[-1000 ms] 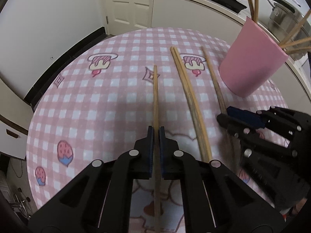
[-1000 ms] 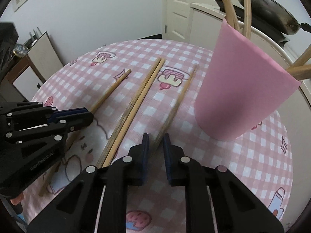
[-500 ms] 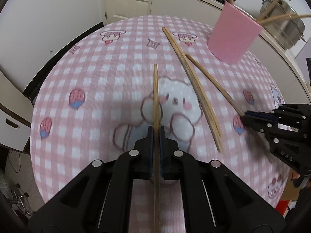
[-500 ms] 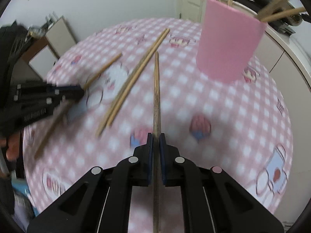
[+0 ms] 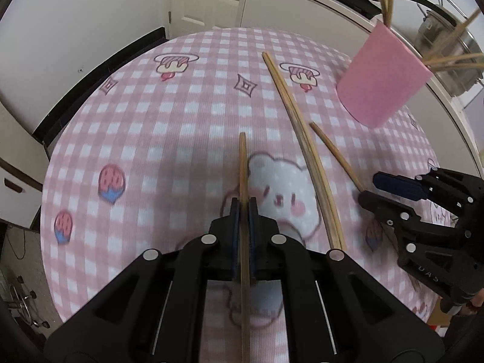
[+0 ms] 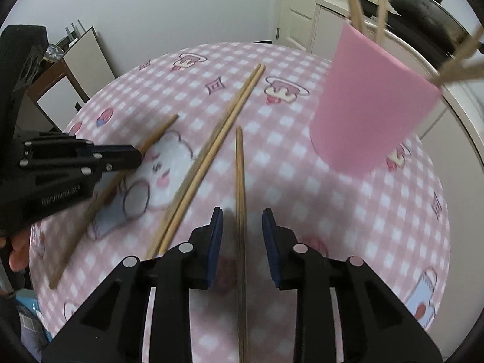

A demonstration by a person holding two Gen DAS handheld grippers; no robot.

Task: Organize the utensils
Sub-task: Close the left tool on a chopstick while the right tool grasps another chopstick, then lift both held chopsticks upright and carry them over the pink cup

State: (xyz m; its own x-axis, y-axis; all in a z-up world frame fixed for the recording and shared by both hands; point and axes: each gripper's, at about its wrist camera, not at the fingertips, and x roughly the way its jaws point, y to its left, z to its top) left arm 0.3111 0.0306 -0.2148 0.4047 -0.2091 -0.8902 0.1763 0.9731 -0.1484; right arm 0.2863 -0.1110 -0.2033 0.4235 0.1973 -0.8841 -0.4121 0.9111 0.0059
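Observation:
My left gripper (image 5: 243, 217) is shut on a wooden chopstick (image 5: 243, 163) that points forward over the pink checked tablecloth (image 5: 169, 139). The jaws of my right gripper (image 6: 242, 220) are opening. A second chopstick (image 6: 239, 163) runs between its pads without touching them, blurred near the jaws. A pair of chopsticks (image 5: 299, 133) lies on the cloth between the two grippers. A pink cup (image 6: 369, 106) with several chopsticks stands ahead on the right. The left gripper (image 6: 121, 158) also shows in the right wrist view, and the right gripper (image 5: 373, 189) in the left wrist view.
The round table's edge (image 5: 51, 163) drops off at the left. Behind the cup runs a white counter (image 5: 302, 15) with a steel pot (image 5: 447, 42) and a dark wok (image 6: 423, 9). A white door (image 5: 199, 0) stands beyond the table. A person's fingers (image 6: 18, 251) show at the left.
The right gripper's jaws, shut on their chopstick half a second ago, have parted. Both grippers have come nearer the pink cup. The left gripper keeps its grip.

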